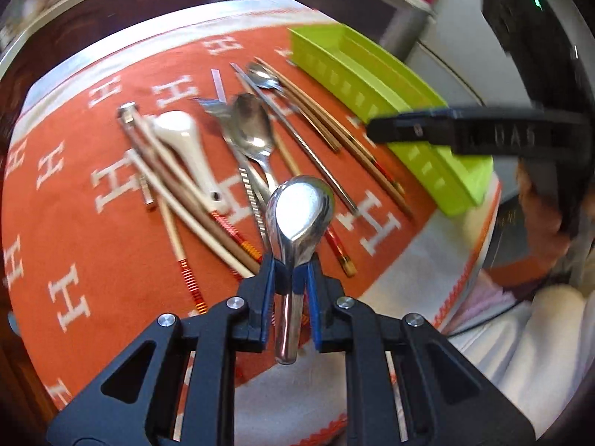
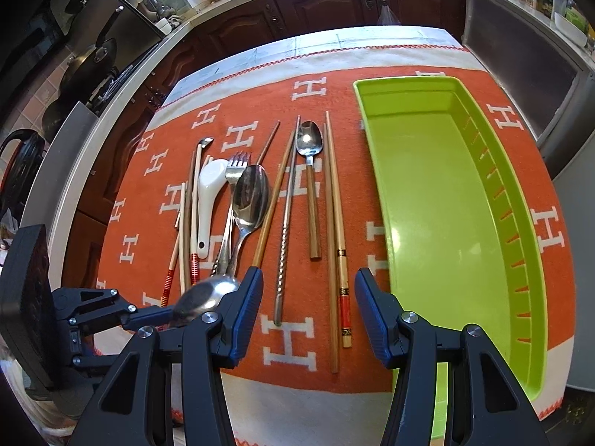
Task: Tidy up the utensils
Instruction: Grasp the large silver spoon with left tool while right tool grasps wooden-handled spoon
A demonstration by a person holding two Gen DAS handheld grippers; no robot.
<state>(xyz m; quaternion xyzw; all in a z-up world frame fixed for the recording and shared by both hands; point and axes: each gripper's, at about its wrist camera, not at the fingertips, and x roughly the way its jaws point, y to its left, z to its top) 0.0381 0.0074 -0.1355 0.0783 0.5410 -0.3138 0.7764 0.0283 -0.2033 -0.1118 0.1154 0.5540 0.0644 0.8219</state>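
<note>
My left gripper (image 1: 291, 271) is shut on the handle of a steel spoon (image 1: 301, 208), held above the orange mat; the left gripper and its spoon (image 2: 206, 295) also show in the right wrist view at lower left. My right gripper (image 2: 308, 293) is open and empty over the near ends of the chopsticks (image 2: 336, 230). A lime-green tray (image 2: 438, 200) lies empty on the right. On the mat lie a large steel spoon (image 2: 251, 195), a fork (image 2: 236, 171), a white ceramic spoon (image 2: 208, 193), a wooden-handled spoon (image 2: 310, 156) and a metal chopstick (image 2: 286, 230).
An orange mat with white H letters (image 2: 290, 342) covers the table. Dark cabinets (image 2: 334, 7) stand behind, a stove with pans (image 2: 93, 55) at the left. The right gripper's finger (image 1: 427, 130) reaches across the green tray (image 1: 372, 74) in the left wrist view.
</note>
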